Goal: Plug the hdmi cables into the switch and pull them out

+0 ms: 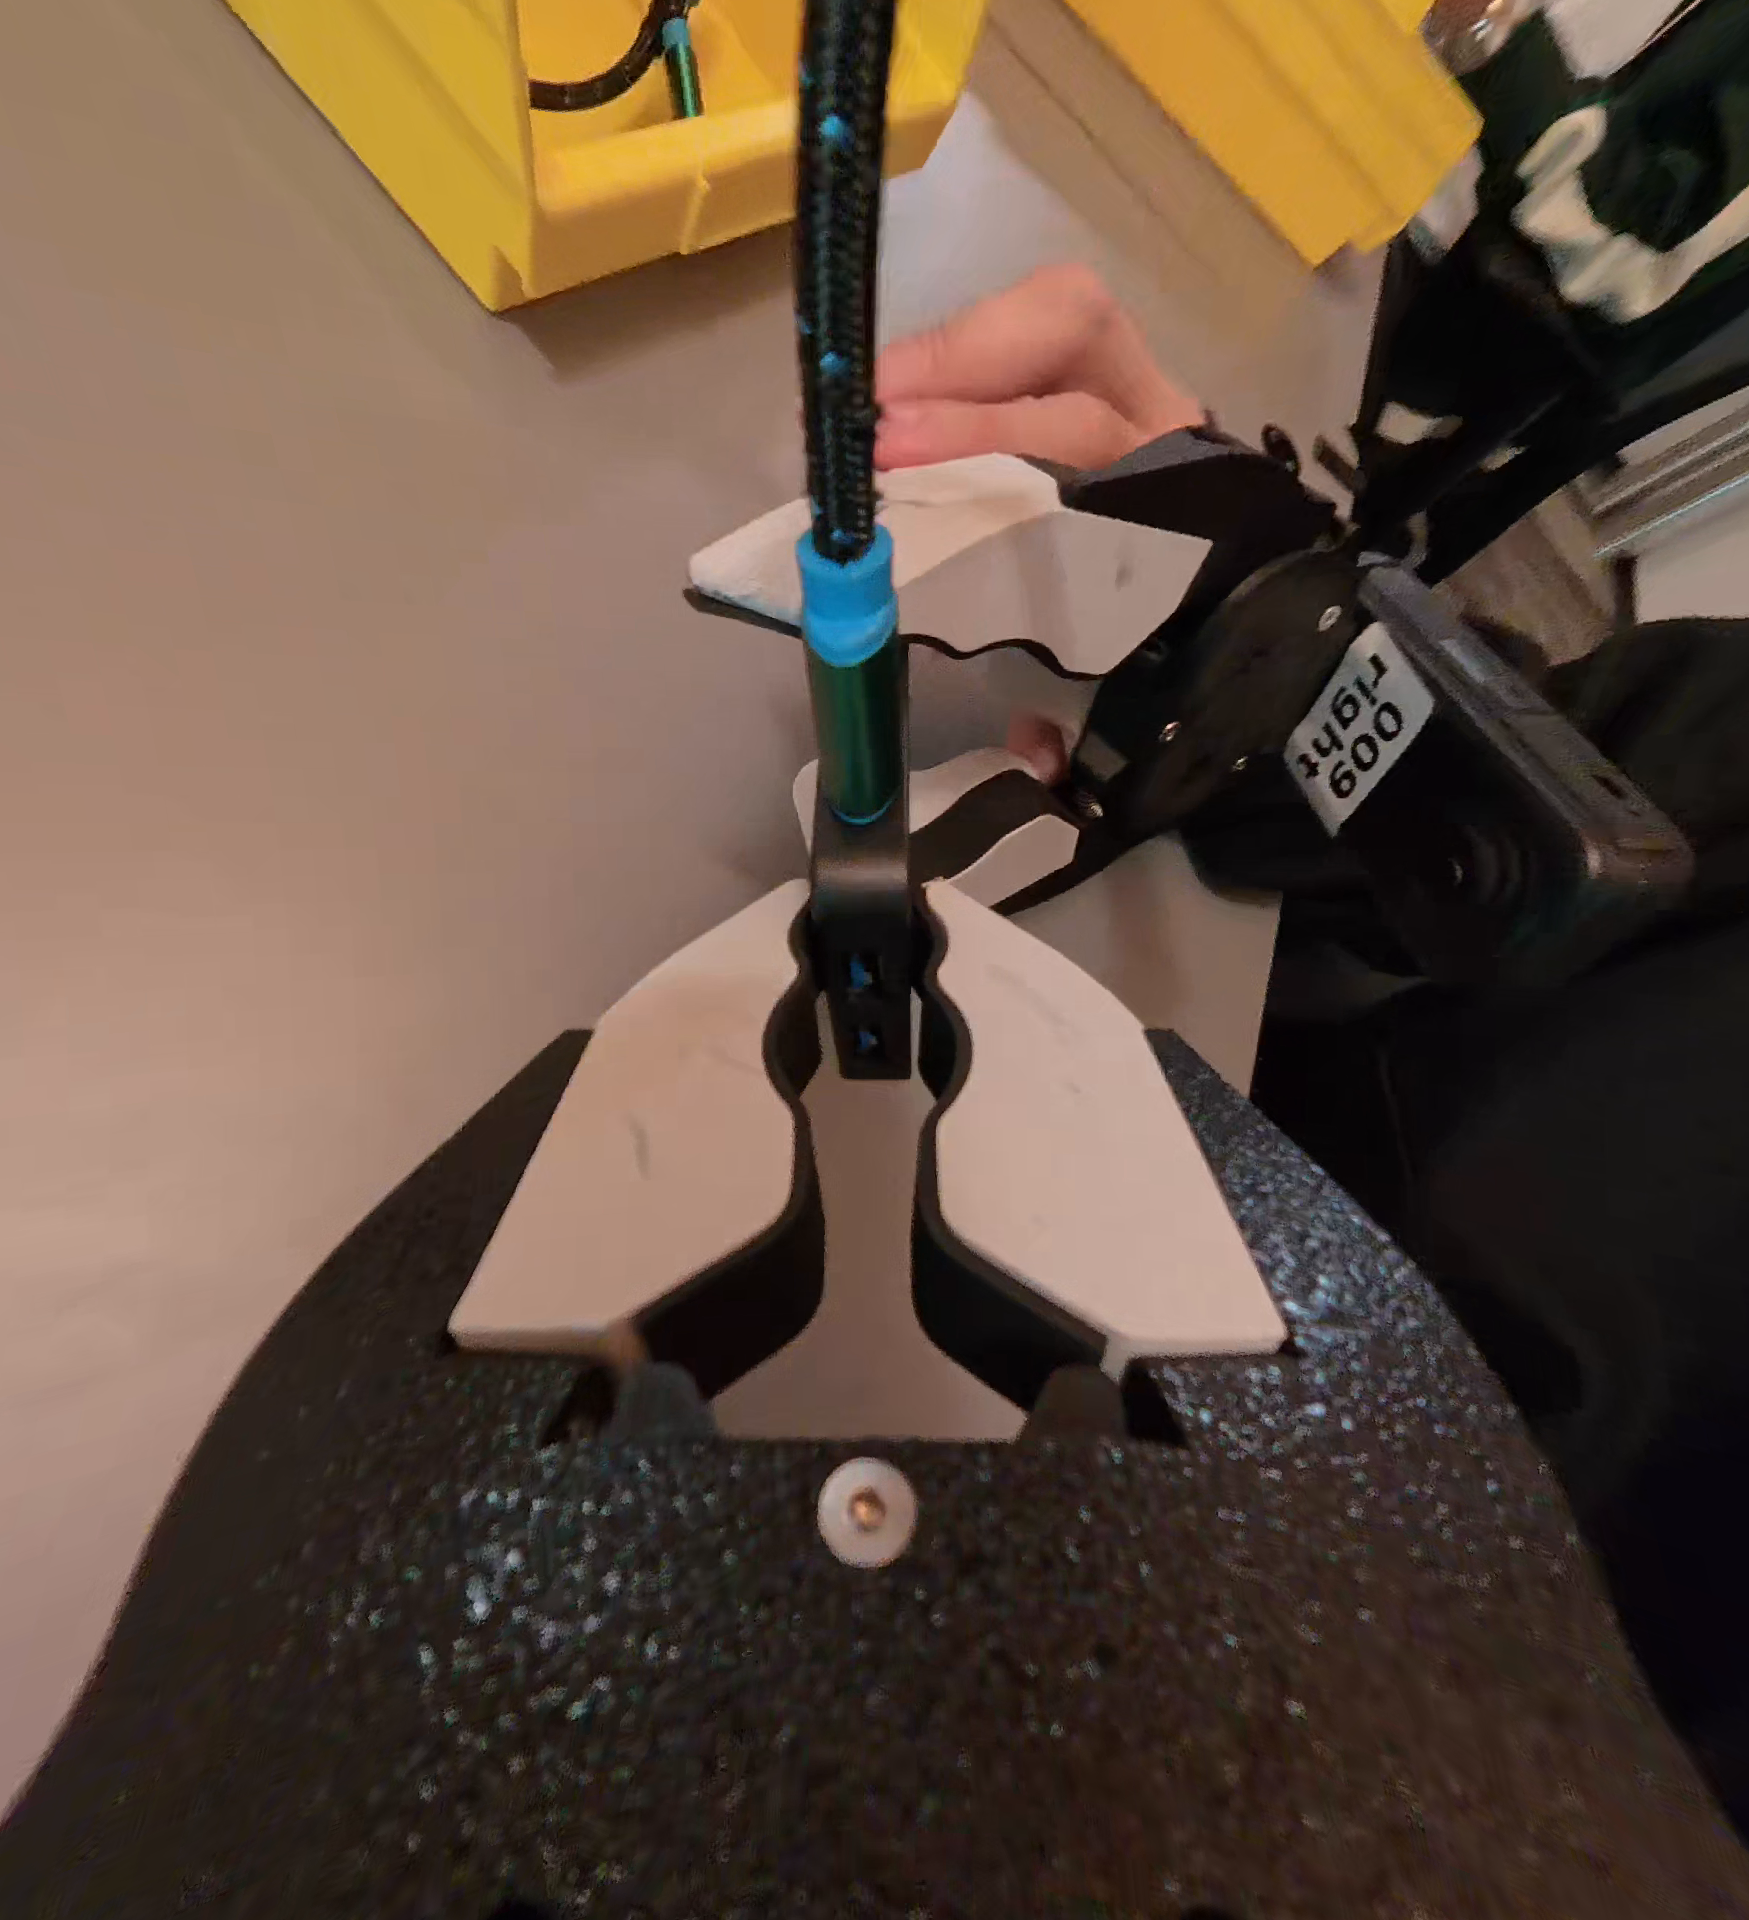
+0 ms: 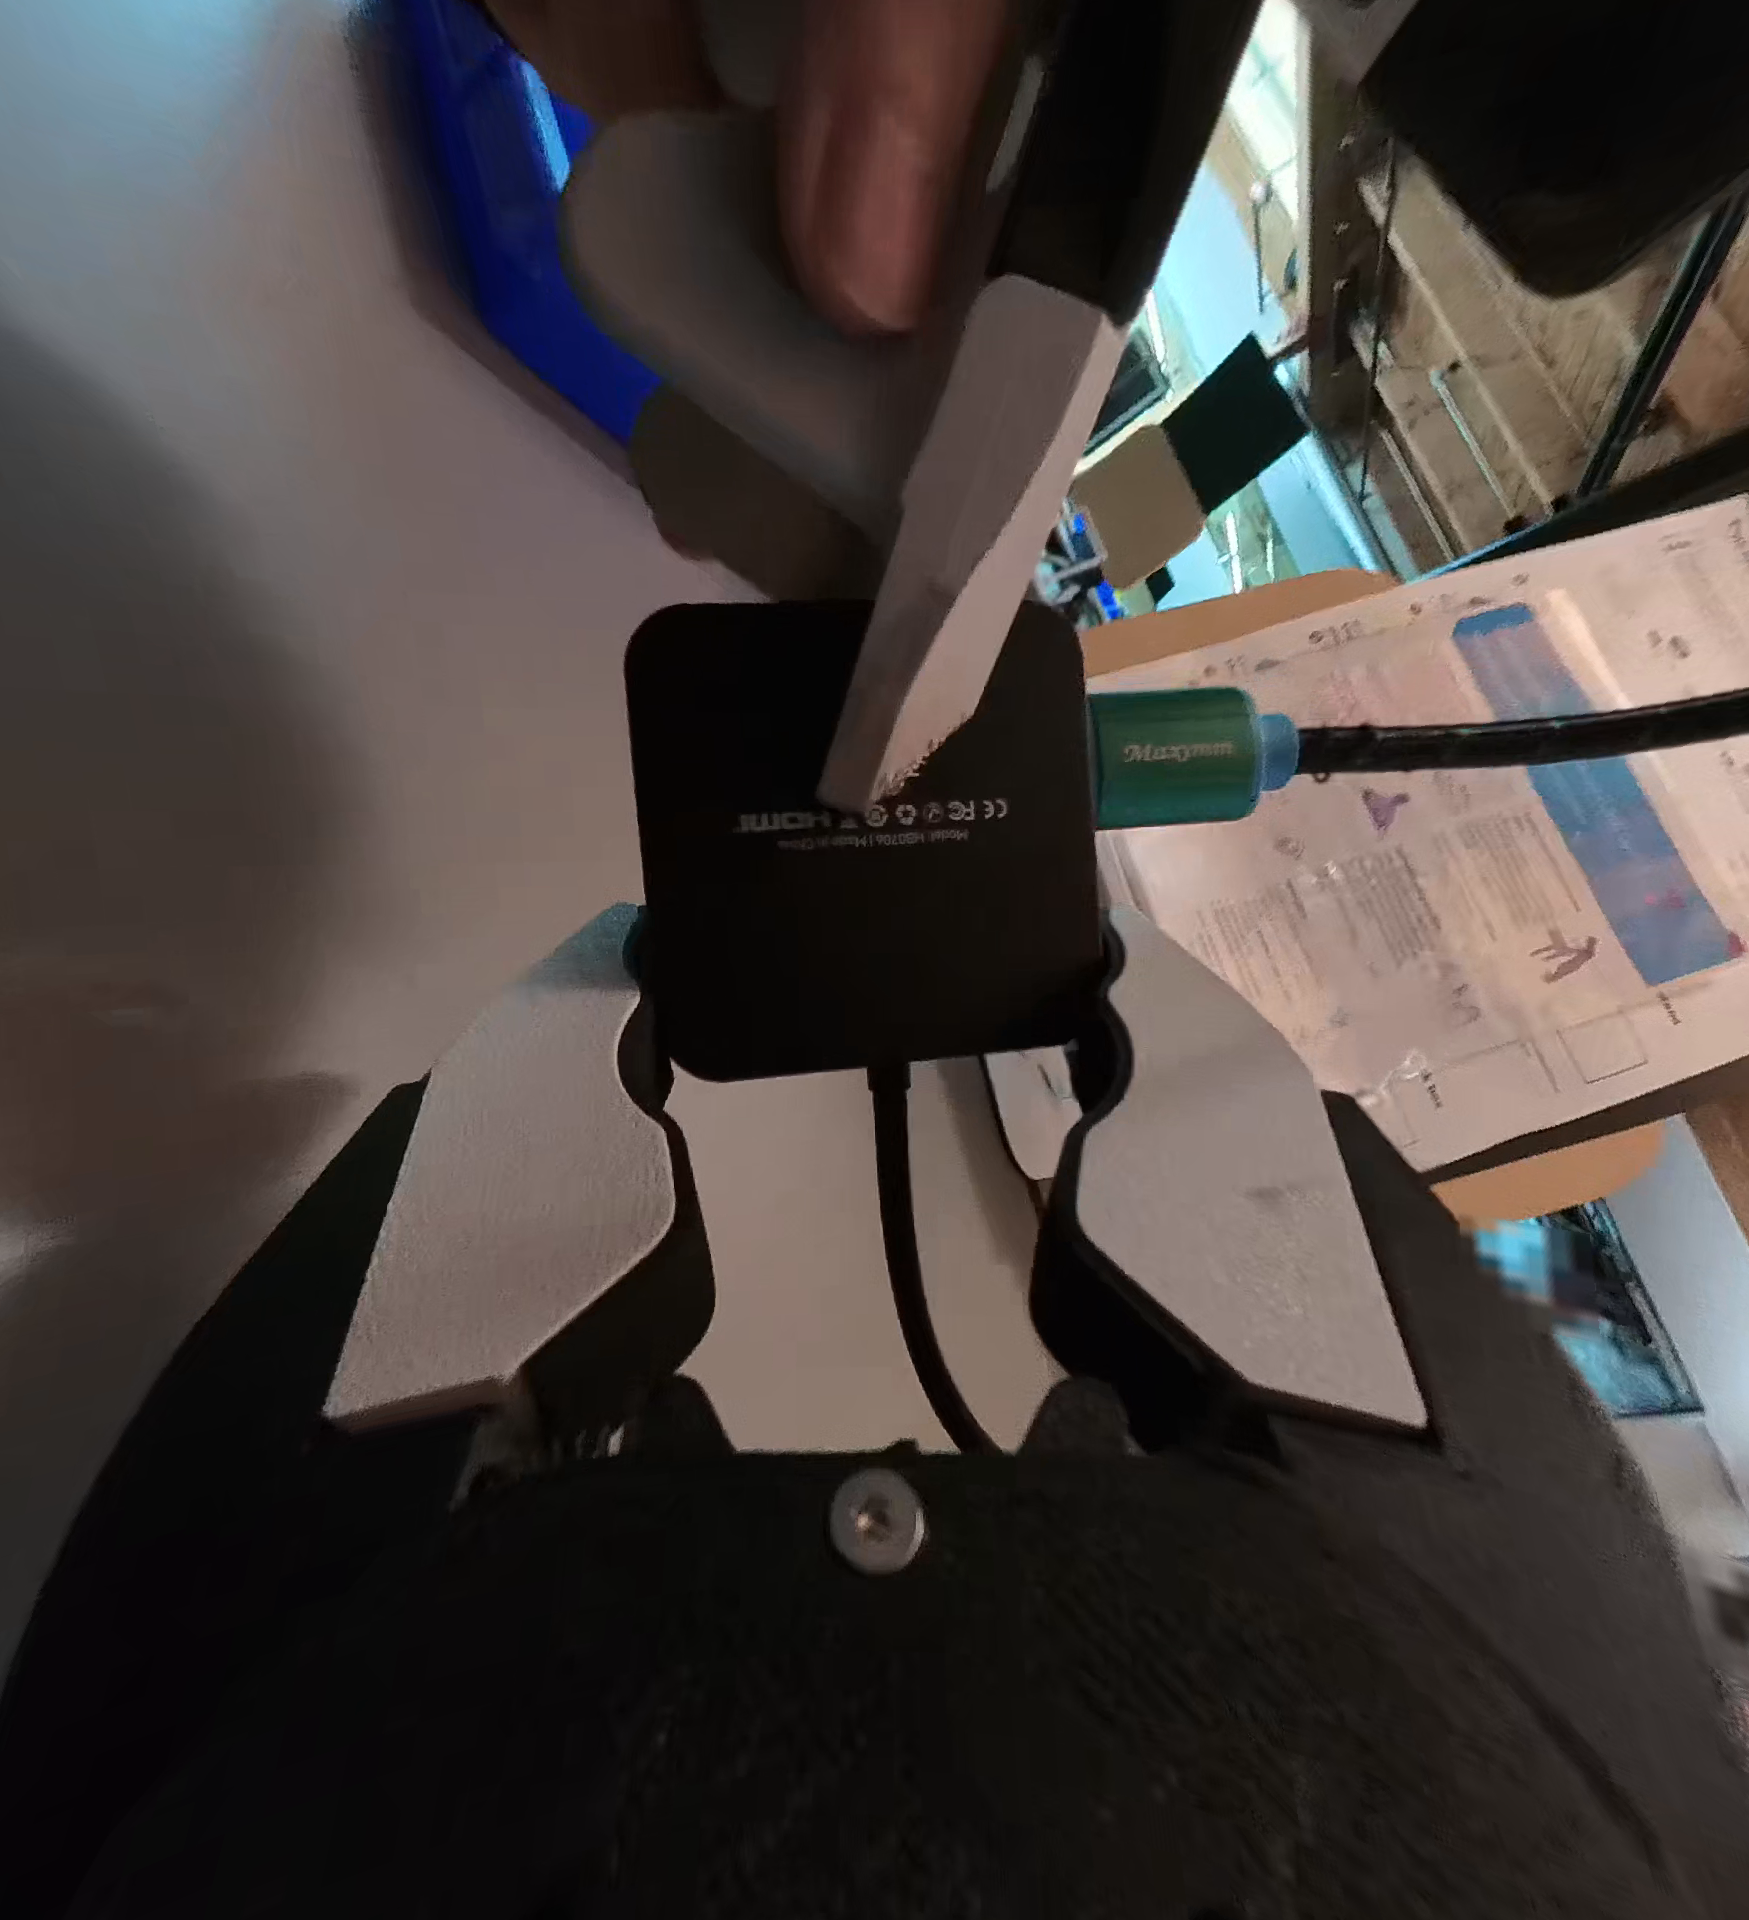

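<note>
Left wrist view: left gripper (image 1: 865,961) jaws clamp the switch (image 1: 862,977) edge-on; right gripper (image 2: 870,997) jaws grip its body.

One switch (image 2: 865,842), one plugged cable (image 2: 1535,732), two yellow bins (image 1: 641,197).

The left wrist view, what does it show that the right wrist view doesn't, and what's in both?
Only the left wrist view shows the yellow bins, the switch's port edge, and the left claw shut on the switch.

Only the right wrist view shows the switch's flat printed face, its own thin black lead, a printed sheet, and a blue bin.

Both show the switch, held by both claws, with the right claw gripping its sides, and the teal HDMI plug seated in it on a braided black cable.
</note>
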